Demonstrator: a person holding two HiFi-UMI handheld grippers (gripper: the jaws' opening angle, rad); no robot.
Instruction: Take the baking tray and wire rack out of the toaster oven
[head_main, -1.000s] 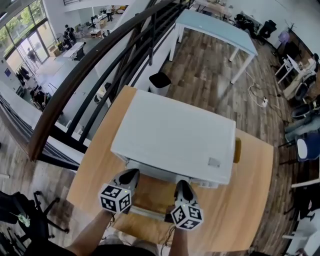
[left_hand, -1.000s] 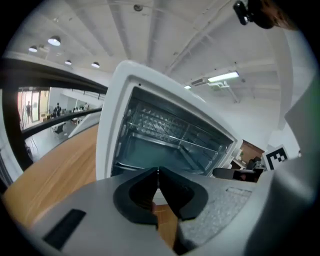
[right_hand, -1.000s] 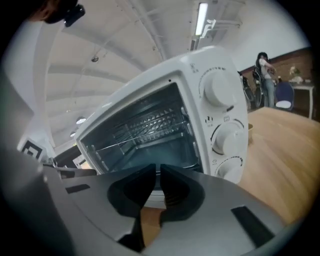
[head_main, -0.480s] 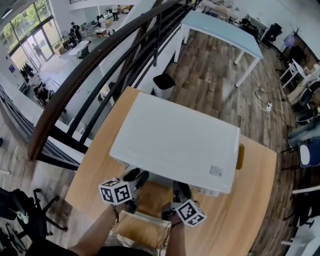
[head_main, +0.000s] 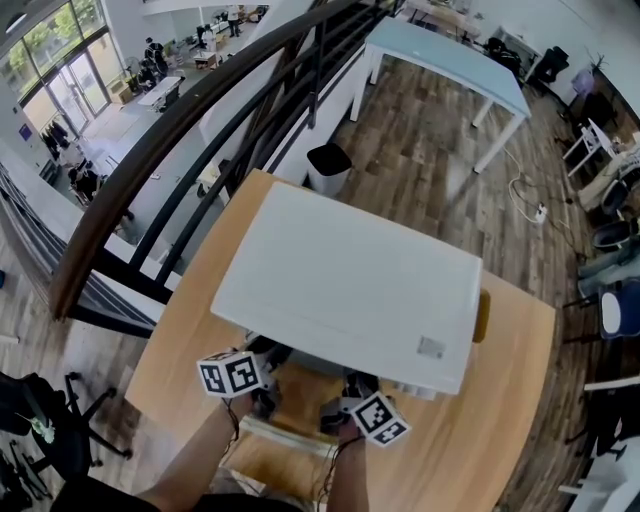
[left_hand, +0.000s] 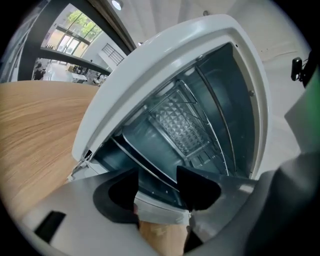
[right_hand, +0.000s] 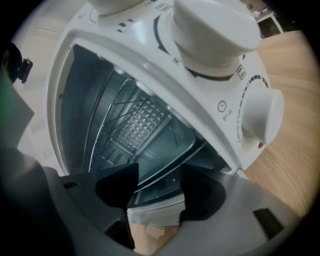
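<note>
The white toaster oven (head_main: 350, 290) stands on the wooden table (head_main: 500, 400), and its glass door (head_main: 285, 450) hangs open toward me. Inside, the dark baking tray (left_hand: 142, 150) (right_hand: 167, 150) lies low, and the wire rack (left_hand: 210, 125) (right_hand: 107, 117) sits on rails above it. My left gripper (head_main: 270, 362) (left_hand: 157, 182) and right gripper (head_main: 350, 388) (right_hand: 159, 182) hover side by side at the oven's mouth. Both pairs of jaws have just been opening. The tray's front rim shows in each gap, but no pad presses on it.
Two white knobs (right_hand: 260, 117) (right_hand: 210, 30) stick out of the oven's control panel close to my right gripper. A dark stair railing (head_main: 160, 170) runs past the table's far left. A black bin (head_main: 328, 160) and a pale table (head_main: 440, 55) stand beyond.
Both grippers were shut at the oven's front; they have sunk, rolled and opened. The door has swung further down toward me.
</note>
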